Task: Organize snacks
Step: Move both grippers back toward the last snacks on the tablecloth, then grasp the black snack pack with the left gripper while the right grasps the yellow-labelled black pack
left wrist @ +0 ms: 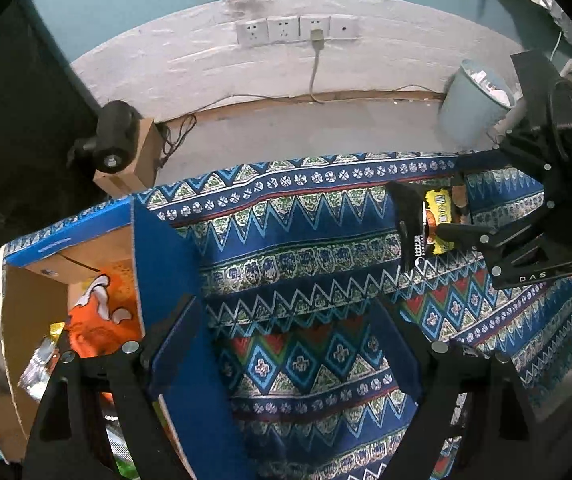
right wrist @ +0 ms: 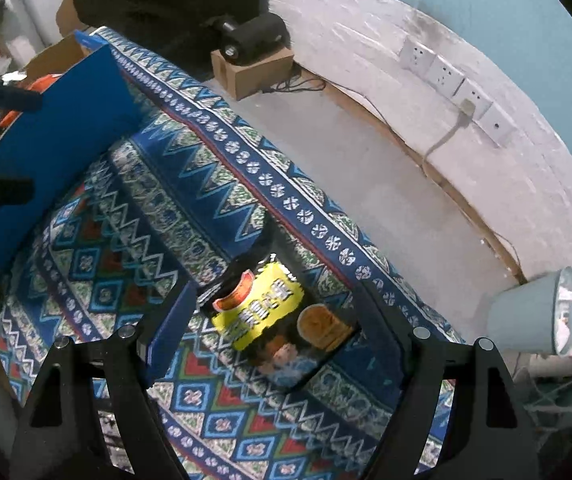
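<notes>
A black and yellow snack packet (right wrist: pixel 273 320) lies on the patterned cloth between the fingers of my right gripper (right wrist: pixel 281 328), whose jaws stand wide, not touching it that I can tell. The left wrist view shows that gripper (left wrist: pixel 430 228) around the packet (left wrist: pixel 438 220) at the far right. My left gripper (left wrist: pixel 290 344) is open and empty above the cloth, its left finger (left wrist: pixel 173 332) by the blue flap (left wrist: pixel 161 264) of a cardboard box (left wrist: pixel 37 300). The box holds an orange snack bag (left wrist: pixel 97 312) and foil packets (left wrist: pixel 41 364).
The blue patterned tablecloth (left wrist: pixel 306 248) covers the table, whose far edge drops to a grey floor. A pale blue bin (left wrist: pixel 470 104) stands on the floor at right. A black device on a small carton (left wrist: pixel 117 140) sits by the wall with sockets (left wrist: pixel 298 28).
</notes>
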Demonstrator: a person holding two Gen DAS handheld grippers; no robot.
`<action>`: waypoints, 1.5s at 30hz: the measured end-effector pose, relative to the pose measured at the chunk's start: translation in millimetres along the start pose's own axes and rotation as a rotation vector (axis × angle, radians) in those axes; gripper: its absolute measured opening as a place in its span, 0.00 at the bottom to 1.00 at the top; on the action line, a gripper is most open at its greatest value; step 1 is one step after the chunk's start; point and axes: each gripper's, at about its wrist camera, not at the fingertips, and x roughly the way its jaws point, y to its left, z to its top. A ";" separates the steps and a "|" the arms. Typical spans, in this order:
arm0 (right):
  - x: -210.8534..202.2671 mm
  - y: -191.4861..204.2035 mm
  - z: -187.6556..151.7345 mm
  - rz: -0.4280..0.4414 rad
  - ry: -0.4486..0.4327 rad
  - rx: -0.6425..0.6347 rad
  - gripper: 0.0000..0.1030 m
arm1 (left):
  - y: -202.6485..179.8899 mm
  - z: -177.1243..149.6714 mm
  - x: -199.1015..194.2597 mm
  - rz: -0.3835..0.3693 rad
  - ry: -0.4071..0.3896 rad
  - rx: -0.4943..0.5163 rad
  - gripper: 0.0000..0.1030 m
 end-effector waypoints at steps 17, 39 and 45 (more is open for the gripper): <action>25.8 7.5 -35.3 0.104 0.124 0.001 0.77 | -20.2 -2.1 27.8 -0.053 0.060 0.011 0.84; 30.8 -6.0 -39.7 -0.017 0.127 0.200 0.54 | -51.5 -21.4 37.7 -0.036 0.083 0.109 0.84; 3.7 -5.5 -56.5 -0.028 0.115 0.253 0.54 | -75.0 -30.8 29.7 -0.065 0.077 0.159 0.84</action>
